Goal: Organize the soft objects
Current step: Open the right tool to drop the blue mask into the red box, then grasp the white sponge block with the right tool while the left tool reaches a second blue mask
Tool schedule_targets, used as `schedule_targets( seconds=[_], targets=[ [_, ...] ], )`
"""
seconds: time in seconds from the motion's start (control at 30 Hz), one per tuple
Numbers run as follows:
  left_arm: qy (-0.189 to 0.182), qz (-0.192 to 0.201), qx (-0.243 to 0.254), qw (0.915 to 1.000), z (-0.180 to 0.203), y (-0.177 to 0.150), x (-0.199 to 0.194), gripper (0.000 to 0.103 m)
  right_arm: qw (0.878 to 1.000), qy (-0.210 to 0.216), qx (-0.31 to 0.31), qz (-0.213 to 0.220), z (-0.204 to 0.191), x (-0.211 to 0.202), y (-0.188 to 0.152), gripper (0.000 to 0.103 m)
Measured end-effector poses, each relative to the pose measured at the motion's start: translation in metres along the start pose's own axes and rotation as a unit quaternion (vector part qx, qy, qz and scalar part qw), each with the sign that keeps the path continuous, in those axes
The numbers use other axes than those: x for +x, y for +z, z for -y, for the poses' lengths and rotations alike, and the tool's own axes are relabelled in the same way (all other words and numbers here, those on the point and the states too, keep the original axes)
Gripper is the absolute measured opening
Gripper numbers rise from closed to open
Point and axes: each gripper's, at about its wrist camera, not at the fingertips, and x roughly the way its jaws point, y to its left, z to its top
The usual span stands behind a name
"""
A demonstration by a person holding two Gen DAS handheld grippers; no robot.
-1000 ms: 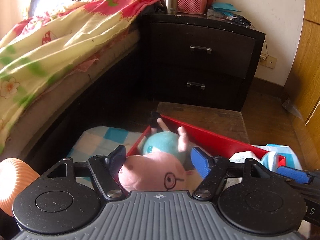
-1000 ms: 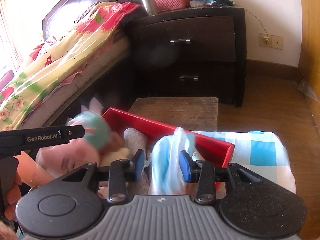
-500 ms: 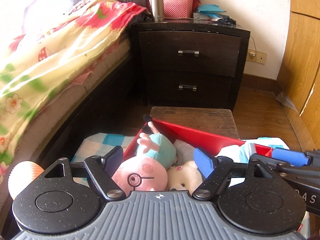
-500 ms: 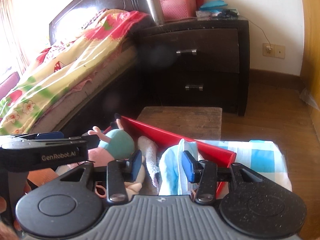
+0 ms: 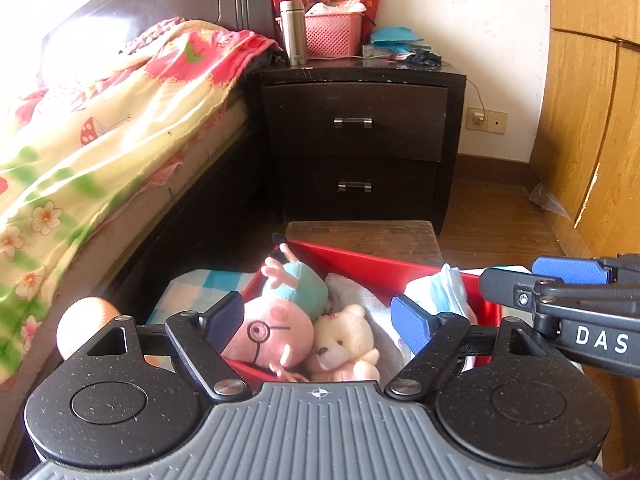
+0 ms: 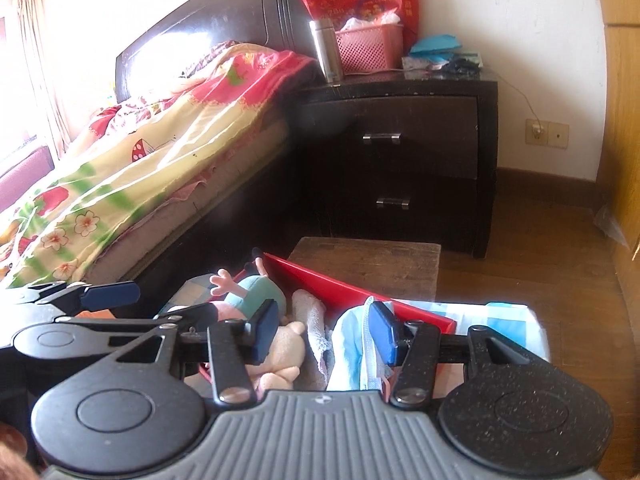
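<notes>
At lower centre, the pig plush (image 5: pixel 276 330), teddy bear (image 5: pixel 342 344) and blue cloth (image 6: pixel 356 344) lie packed in the red box (image 5: pixel 384 270). The left gripper (image 5: pixel 318 318) hangs wide and empty, jaws opening; the right gripper (image 6: pixel 324 330) is narrower, jaws opening off the cloth.

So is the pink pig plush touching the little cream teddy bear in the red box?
Touching. In the left wrist view the pig plush leans directly against the teddy bear, no gap between.

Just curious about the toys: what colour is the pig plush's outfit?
Teal; the pig plush itself is pink with drawn-on glasses. Clearest in the left wrist view.
</notes>
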Motion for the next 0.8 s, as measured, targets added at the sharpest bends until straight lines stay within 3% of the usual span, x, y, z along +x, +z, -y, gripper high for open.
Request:
schedule_targets(
  seconds=[0.43, 0.8],
  targets=[
    [-0.034, -0.032, -0.003, 0.9989, -0.005, -0.038, -0.029, 0.08, 0.996, -0.005, -0.08, -0.047, -0.014, -0.035, -0.045, 0.033],
    [-0.041, -0.051, 0.014, 0.9977, -0.001, -0.067, -0.043, 0.08, 0.991, -0.005, -0.095, -0.094, -0.007, -0.046, -0.088, 0.033]
  ],
)
